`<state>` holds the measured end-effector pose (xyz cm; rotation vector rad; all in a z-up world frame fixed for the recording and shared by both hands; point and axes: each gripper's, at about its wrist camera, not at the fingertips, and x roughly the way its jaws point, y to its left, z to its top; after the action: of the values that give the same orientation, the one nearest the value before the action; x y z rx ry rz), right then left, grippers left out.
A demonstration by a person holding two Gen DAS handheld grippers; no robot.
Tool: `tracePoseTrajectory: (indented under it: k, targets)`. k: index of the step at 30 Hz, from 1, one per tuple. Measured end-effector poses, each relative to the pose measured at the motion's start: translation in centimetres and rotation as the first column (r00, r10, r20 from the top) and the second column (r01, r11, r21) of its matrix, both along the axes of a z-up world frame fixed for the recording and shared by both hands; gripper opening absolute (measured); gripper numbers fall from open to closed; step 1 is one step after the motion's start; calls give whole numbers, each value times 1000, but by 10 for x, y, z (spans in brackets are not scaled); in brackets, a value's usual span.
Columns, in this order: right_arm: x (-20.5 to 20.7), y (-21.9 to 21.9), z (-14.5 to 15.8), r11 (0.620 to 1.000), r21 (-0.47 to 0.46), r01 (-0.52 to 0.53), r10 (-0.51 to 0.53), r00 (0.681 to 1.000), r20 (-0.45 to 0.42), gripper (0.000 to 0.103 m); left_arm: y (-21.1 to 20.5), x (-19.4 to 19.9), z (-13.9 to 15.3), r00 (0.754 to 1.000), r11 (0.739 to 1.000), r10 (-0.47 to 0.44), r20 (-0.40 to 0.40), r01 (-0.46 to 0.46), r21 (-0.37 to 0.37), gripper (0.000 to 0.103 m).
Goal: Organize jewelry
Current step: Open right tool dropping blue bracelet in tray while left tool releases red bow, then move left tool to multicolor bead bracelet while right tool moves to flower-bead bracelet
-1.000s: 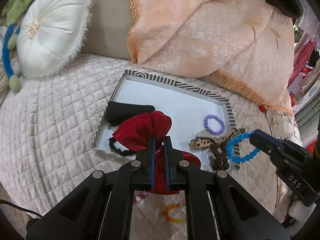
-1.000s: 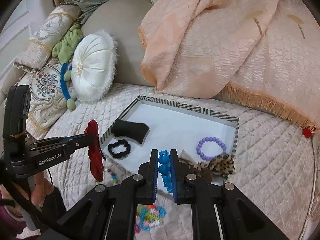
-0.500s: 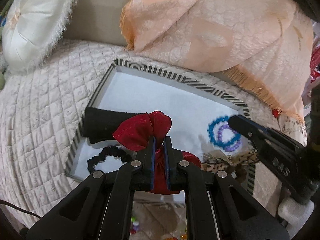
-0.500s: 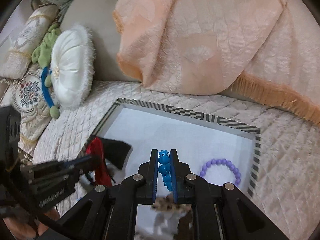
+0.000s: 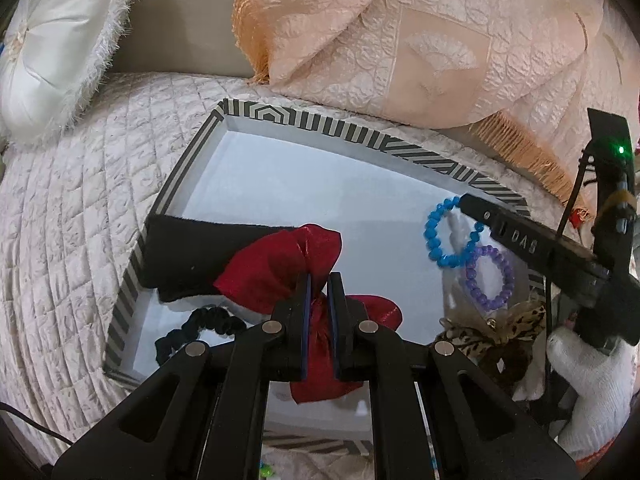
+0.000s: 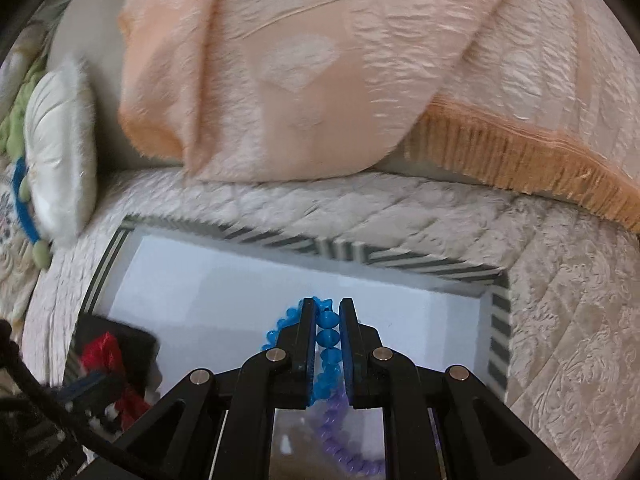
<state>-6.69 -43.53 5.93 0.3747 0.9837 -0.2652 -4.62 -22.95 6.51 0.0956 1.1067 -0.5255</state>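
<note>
A white tray with a striped rim (image 5: pixel 352 130) lies on the quilted bed. My left gripper (image 5: pixel 318 280) is shut on a red fabric bow (image 5: pixel 280 268), held over the tray's near left part. My right gripper (image 6: pixel 327 308) is shut on a blue bead bracelet (image 6: pixel 327 334), which hangs over the tray's (image 6: pixel 348 250) right side. The left wrist view shows that bracelet (image 5: pixel 440 232) dangling from the right gripper's tip (image 5: pixel 466 201). In the tray lie a black cloth piece (image 5: pixel 192 248), a black scrunchie (image 5: pixel 192 328) and a purple bead bracelet (image 5: pixel 490 276).
A leopard-print bow (image 5: pixel 504 328) sits at the tray's near right corner. A peach fringed blanket (image 5: pixel 400 40) drapes behind the tray. A white round cushion (image 5: pixel 52 48) lies at the back left. A white-gloved hand (image 5: pixel 592 380) holds the right gripper.
Both grippers have dropped and moved forward over the tray, each still gripping its item. The blue bracelet has travelled from beyond the tray's near right corner to above the purple bracelet.
</note>
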Motion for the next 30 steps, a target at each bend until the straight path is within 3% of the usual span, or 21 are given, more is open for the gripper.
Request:
tracePoseTrajectory:
  k: [5, 6, 7, 9, 11, 13, 19, 30]
  targets:
    - [3, -9, -8, 998, 51, 22, -22, 1000, 0, 11, -5, 0, -3, 1000, 1000, -17, 14, 16, 4, 7]
    - [1, -9, -8, 998, 59, 25, -25, 1000, 0, 14, -4, -1, -3, 1000, 1000, -18, 19, 18, 4, 8]
    - [-3, -11, -6, 997, 64, 32, -33, 999, 2, 23, -4, -2, -2, 999, 1000, -21, 24, 20, 5, 9]
    - [-13, -12, -1, 997, 78, 30, -32, 999, 16, 31, -2, -3, -1, 999, 1000, -27, 31, 27, 5, 16]
    - [-25, -6, 10, 998, 65, 12, -13, 1000, 25, 31, 1, -6, 1, 999, 1000, -28, 27, 28, 1, 41]
    - [-41, 4, 24, 1000, 28, -12, 11, 999, 37, 31, 7, -11, 6, 999, 1000, -25, 33, 25, -12, 48]
    - [-103, 33, 50, 999, -31, -24, 27, 996, 82, 31, 24, -40, 23, 993, 999, -49, 104, 47, 21, 49]
    - [-190, 86, 63, 1000, 14, -11, 9, 991, 130, 31, 73, -109, 45, 974, 999, -36, 222, 27, 46, 49]
